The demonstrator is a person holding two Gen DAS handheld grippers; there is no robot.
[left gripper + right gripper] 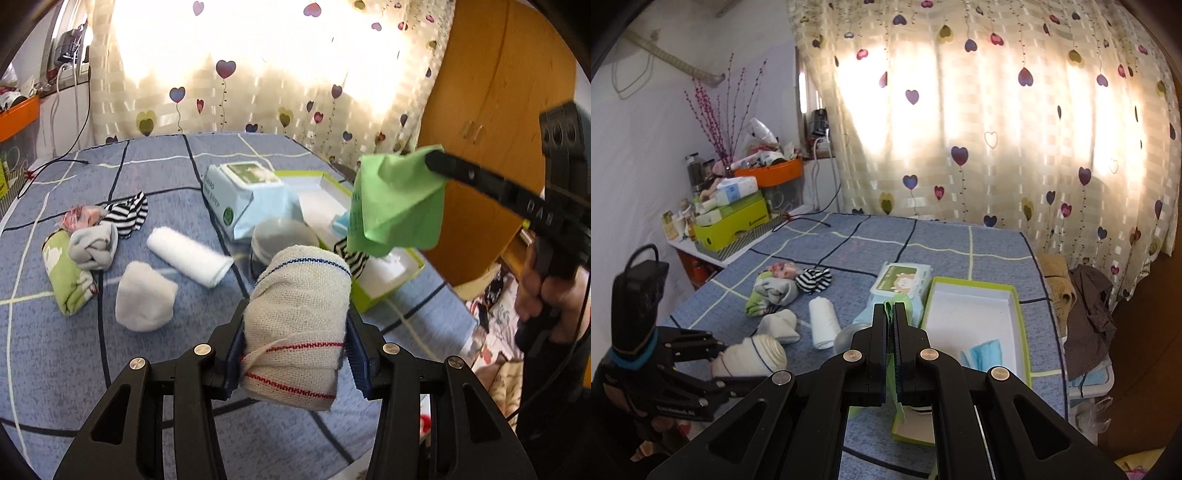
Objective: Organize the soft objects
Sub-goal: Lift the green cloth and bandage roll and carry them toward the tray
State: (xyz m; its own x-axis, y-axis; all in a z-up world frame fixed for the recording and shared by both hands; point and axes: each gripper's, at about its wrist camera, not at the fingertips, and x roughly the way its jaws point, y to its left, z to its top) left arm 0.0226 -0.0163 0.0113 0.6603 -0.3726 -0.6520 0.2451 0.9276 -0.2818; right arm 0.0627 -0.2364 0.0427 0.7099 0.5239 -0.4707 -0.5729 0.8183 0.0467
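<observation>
Above a blue checked bed [66, 369], two hand-held grippers each carry a soft item toward the open green-edged box [1021, 314]. The left gripper [295, 350] has its jaws pressed against both sides of a rolled cream cloth [299, 317] with red and blue stripes, held clear of the bed. The right gripper [891, 332] has its jaws nearly together, pinching a thin green cloth [399, 203] that hangs over the box. The step in hand looks like dropping the green cloth in; next, the right jaws must part directly above the box. A white roll [188, 258], socks and a wipes pack [243, 195] wait on the bed. A striped item under the green cloth is mostly hidden, possibly a sock.
</observation>
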